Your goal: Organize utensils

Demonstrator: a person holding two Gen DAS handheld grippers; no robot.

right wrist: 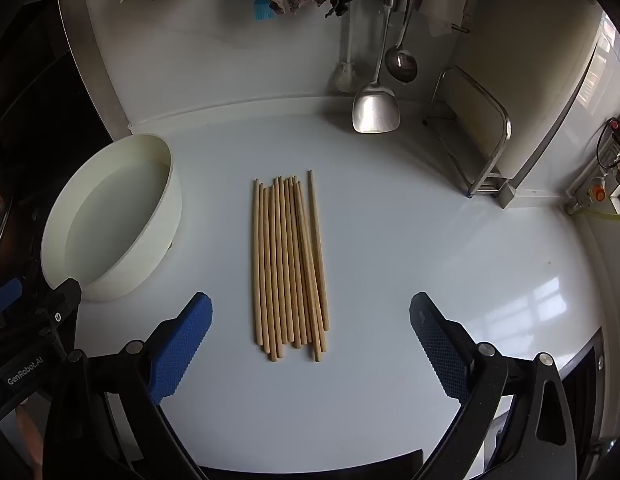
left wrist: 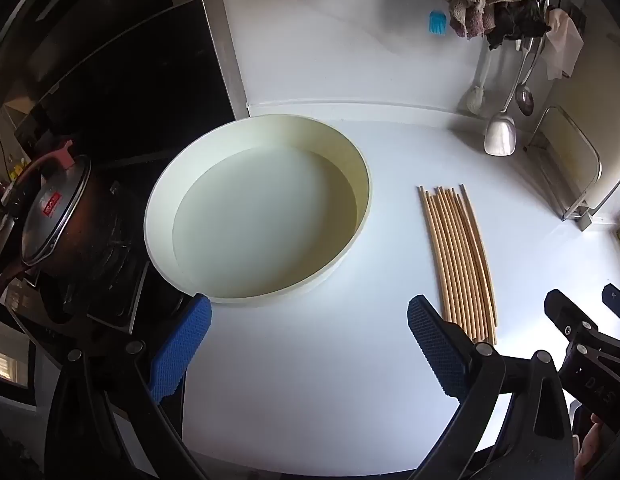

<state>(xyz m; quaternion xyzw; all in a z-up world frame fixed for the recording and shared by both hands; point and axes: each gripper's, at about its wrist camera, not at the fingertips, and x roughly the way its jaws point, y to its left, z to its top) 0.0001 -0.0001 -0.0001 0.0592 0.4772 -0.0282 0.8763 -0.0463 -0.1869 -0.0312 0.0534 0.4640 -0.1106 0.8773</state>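
Hovering above the white bench (right wrist: 389,260), both grippers stood with their jaws spread wide and nothing between the blue pads. The right gripper (right wrist: 311,344) was tilted down over the wooden chopsticks (right wrist: 290,264), which lay side by side in a loose bundle on the bench, their near ends just ahead of its fingertips and roughly centred in the gap. One or two sticks on the bundle's right side crossed the others at a slight slant. The left gripper (left wrist: 309,344) pointed down at the bare bench beside the round cream tray (left wrist: 361,216), which stood empty, near the chopsticks but apart from them, next to the dark stove with its lidded pot (left wrist: 58,216).

Nothing looked gathered yet, so the task seemed to be at its very start: the approach before a first grasp. The next move probably called for the right gripper to drop lower, straddle the bundle across its width and close evenly so no stick rolled free. The slanted sticks might slip out. The tray was the likely destination, though that was only a guess.
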